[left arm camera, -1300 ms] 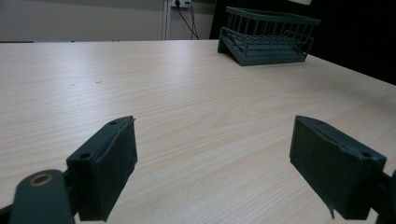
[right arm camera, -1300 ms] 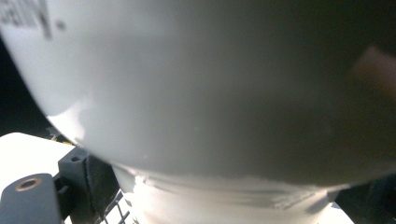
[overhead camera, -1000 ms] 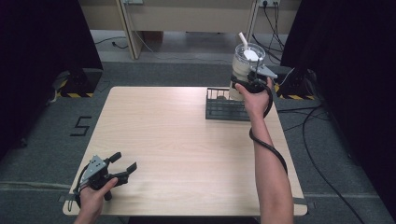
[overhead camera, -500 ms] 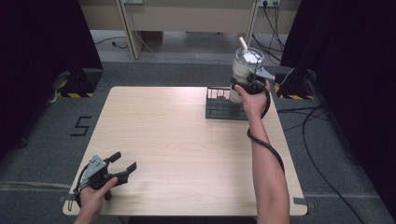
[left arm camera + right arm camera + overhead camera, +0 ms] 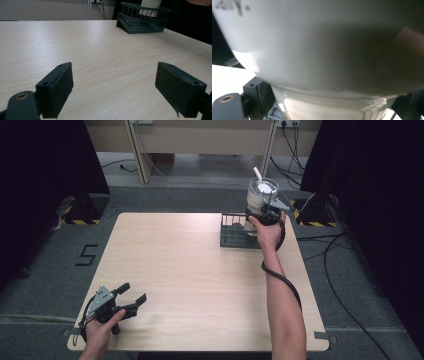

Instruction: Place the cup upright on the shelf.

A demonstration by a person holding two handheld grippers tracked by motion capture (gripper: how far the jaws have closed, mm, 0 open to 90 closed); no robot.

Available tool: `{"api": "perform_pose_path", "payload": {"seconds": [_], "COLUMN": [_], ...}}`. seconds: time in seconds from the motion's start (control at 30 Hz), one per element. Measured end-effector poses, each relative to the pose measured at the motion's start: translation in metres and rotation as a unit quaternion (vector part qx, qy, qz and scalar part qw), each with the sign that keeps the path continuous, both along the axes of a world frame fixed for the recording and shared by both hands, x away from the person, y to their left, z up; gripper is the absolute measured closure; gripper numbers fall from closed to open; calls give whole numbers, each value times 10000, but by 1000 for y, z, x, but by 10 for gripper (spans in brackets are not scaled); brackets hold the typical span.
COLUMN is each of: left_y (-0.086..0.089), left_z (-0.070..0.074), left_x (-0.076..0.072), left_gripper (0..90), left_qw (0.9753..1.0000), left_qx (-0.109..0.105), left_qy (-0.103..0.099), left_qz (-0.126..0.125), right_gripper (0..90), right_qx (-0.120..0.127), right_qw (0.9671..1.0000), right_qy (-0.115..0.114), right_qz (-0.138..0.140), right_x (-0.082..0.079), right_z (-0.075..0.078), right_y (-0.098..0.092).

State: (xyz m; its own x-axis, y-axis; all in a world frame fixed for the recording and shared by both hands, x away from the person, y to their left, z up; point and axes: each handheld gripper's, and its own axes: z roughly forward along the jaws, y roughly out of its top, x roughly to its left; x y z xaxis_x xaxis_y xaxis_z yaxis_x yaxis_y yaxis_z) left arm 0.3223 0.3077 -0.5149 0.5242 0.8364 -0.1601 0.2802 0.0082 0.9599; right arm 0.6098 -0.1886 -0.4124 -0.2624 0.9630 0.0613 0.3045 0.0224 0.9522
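Little has moved since the earlier frames: the white cup (image 5: pixel 262 195) held by the right tool (image 5: pixel 263 213) sits a touch lower, and the left hand has kept its place. That cup, with a white straw slanting out of its lid, hangs upright above the dark wire rack (image 5: pixel 239 231) near the far right corner of the table (image 5: pixel 200 270). In the right gripper view the cup (image 5: pixel 322 45) presses close to the lens, and the tool's black jaws stand on either side of its narrower lower part, pinching it; the rack's bars show just beneath. The right hand (image 5: pixel 269 231) comes over the near side of the rack, its cable looping down along the forearm.

The rack lies close to the far edge and near the right edge, with a strip of bare wood between it and each. From there the whole middle and left of the table stretches open.

At the near left corner, the left tool (image 5: pixel 131 299) rests low over the wood in the left hand (image 5: pixel 102 326), jaws spread wide and holding nothing. The left gripper view shows bare table (image 5: pixel 100 50) between them and the rack (image 5: pixel 142 18) well apart at the far end
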Motion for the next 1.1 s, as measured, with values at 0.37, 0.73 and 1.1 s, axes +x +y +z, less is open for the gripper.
{"api": "perform_pose_path", "payload": {"seconds": [0.37,0.73,1.1], "left_y": [-1,-2,-3], "left_z": [0,0,0], "left_x": [0,-1,0], "left_gripper": [143,143,143], "left_qw": [10000,9999,10000], "left_qx": [37,82,67], "left_qy": [8,9,16], "left_qz": [-22,-68,-72], "right_gripper": [101,88,81], "right_qx": [-12,-44,19], "right_qw": [10000,9998,9997], "right_qy": [37,-167,-188], "right_qz": [-75,-106,-150], "right_x": [0,-5,-9], "right_z": [-13,-21,-21], "right_y": [-2,4,4]}}
